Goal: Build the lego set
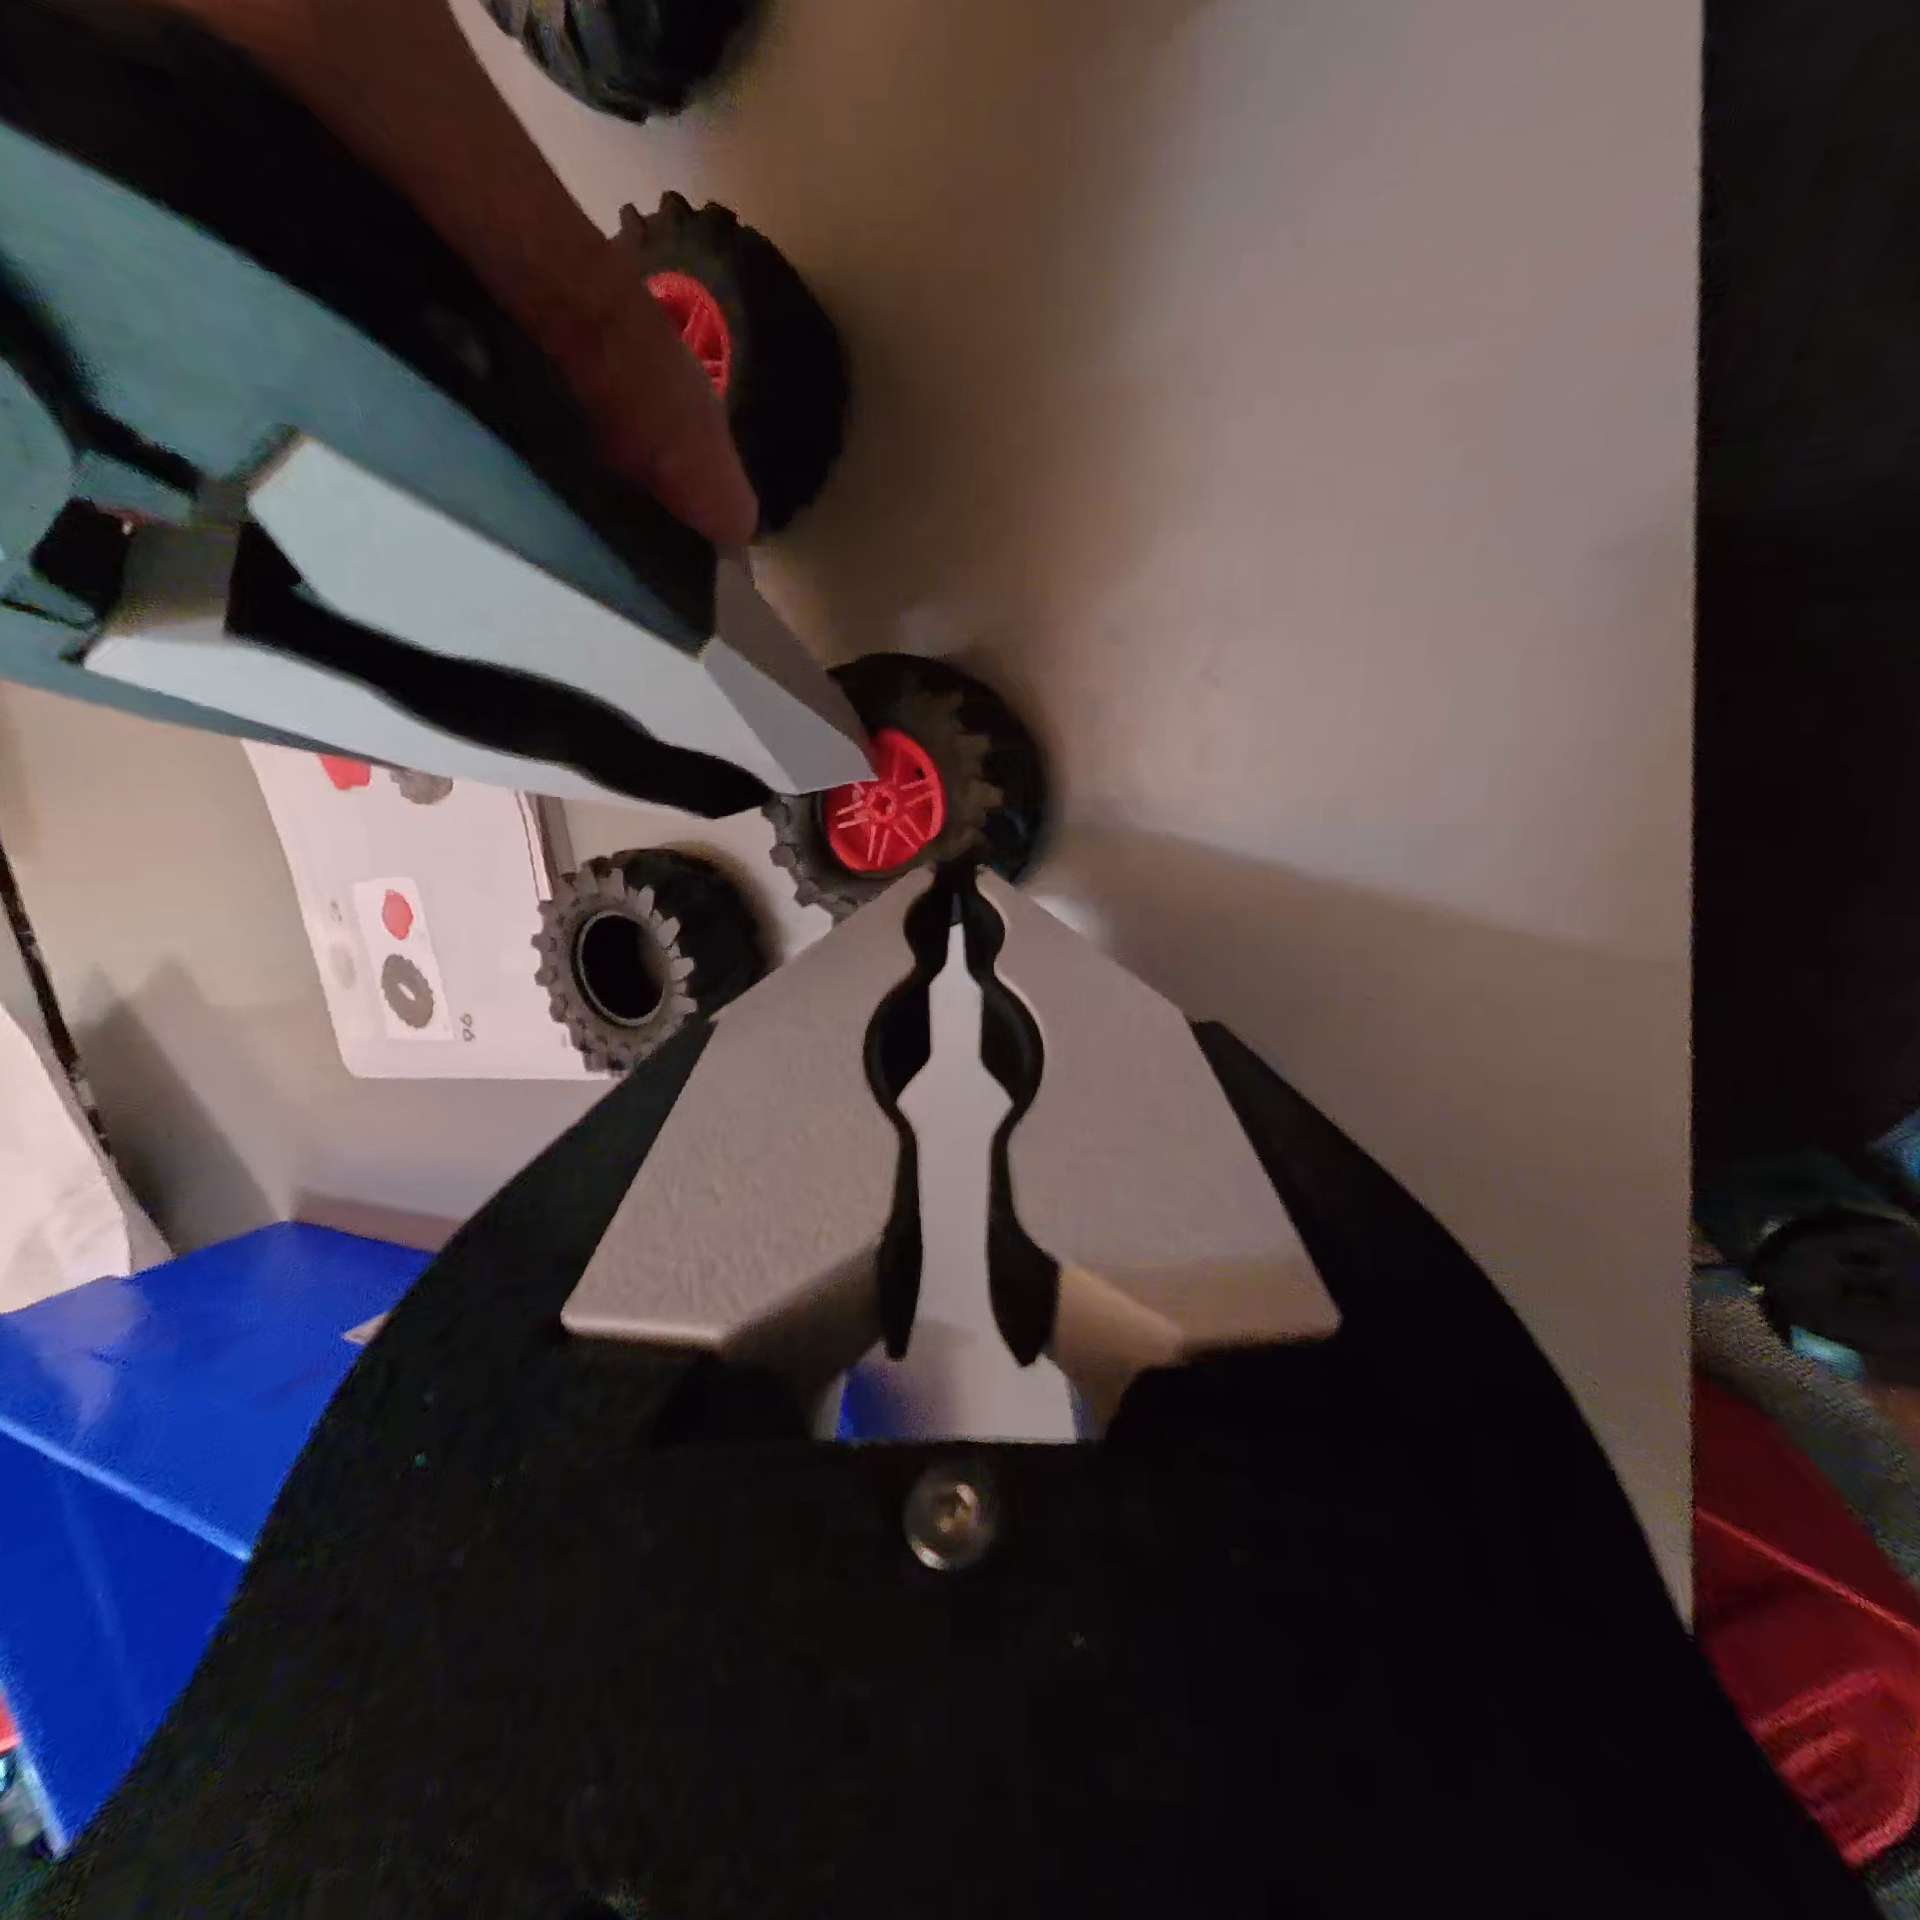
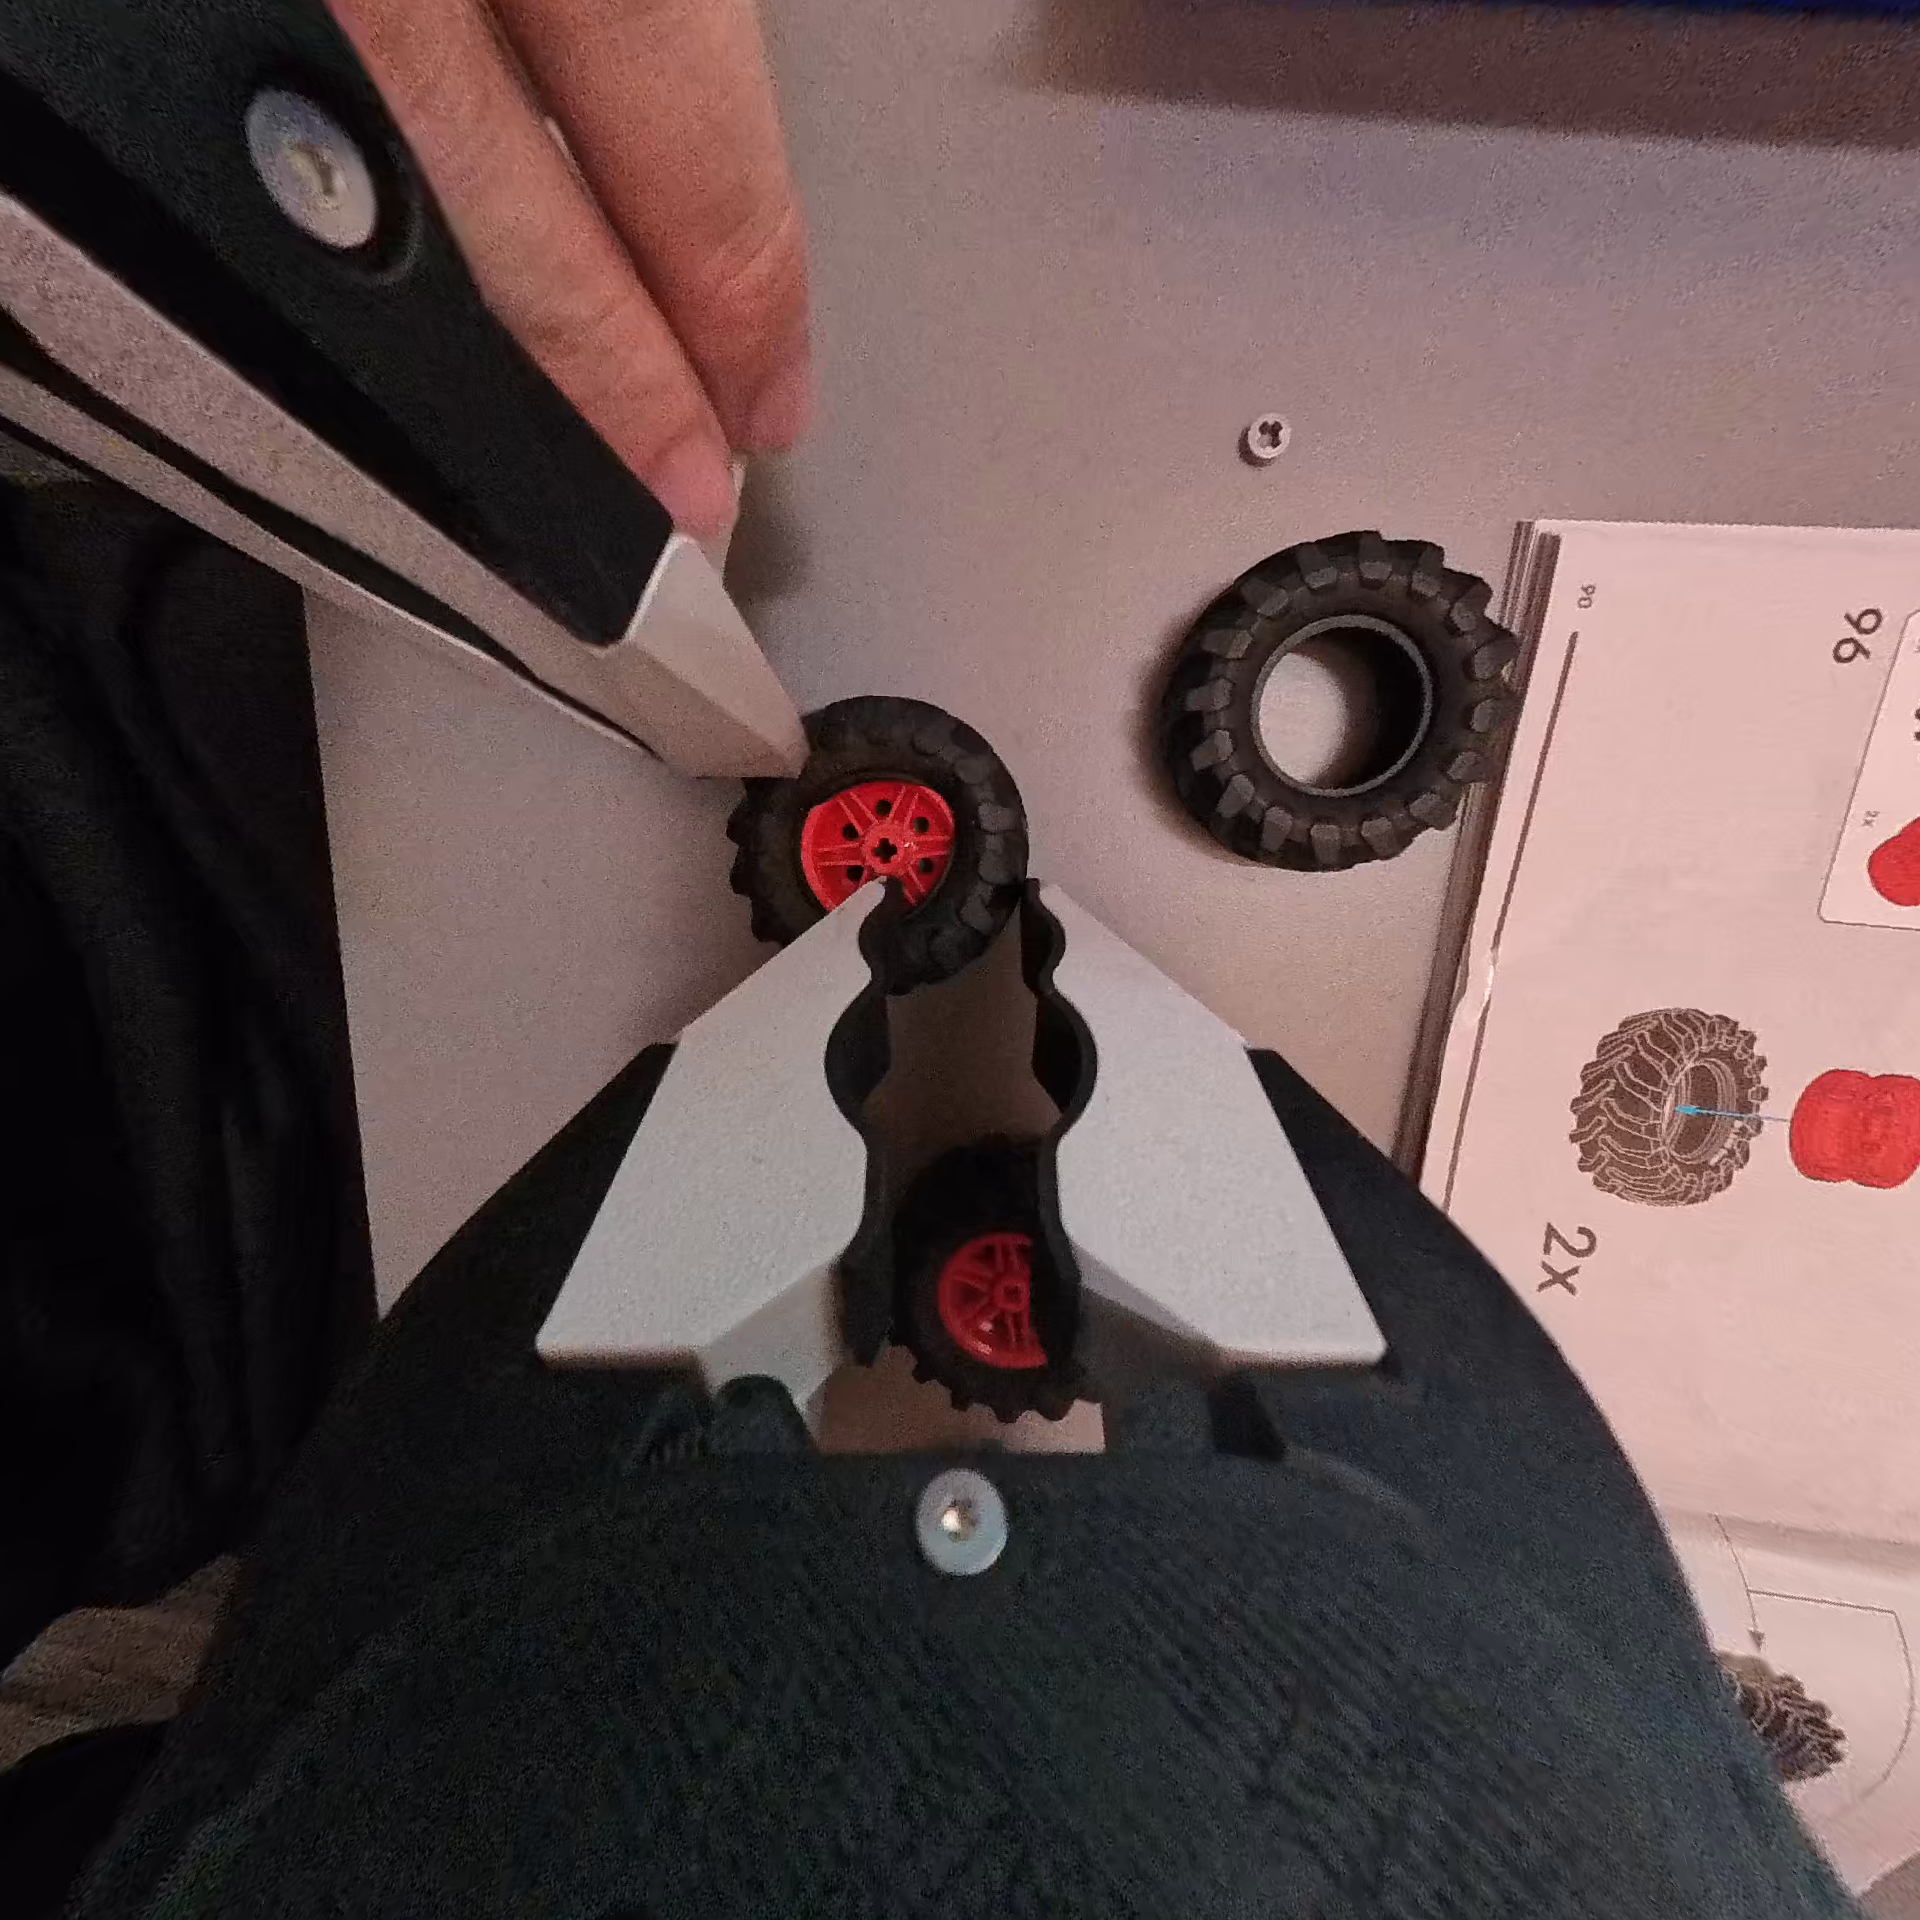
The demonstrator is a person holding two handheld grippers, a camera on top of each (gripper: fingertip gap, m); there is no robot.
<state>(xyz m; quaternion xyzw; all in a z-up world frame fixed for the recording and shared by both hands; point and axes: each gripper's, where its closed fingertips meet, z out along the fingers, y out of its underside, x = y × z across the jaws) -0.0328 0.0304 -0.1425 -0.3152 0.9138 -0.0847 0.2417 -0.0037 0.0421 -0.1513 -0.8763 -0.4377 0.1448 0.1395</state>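
Pressure from both grippers meets at the red-hubbed wheel on the table, right gripper straddling its tyre half-open, left gripper nearly closed and empty, so a skewed squeeze could flick it away.

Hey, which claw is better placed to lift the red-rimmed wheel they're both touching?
Right. The right claw straddles the tyre wall of the wheel, one finger over the red rim, the other outside the tread, so closing should grip it. The left claw is nearly shut, only its tip touching the tread.
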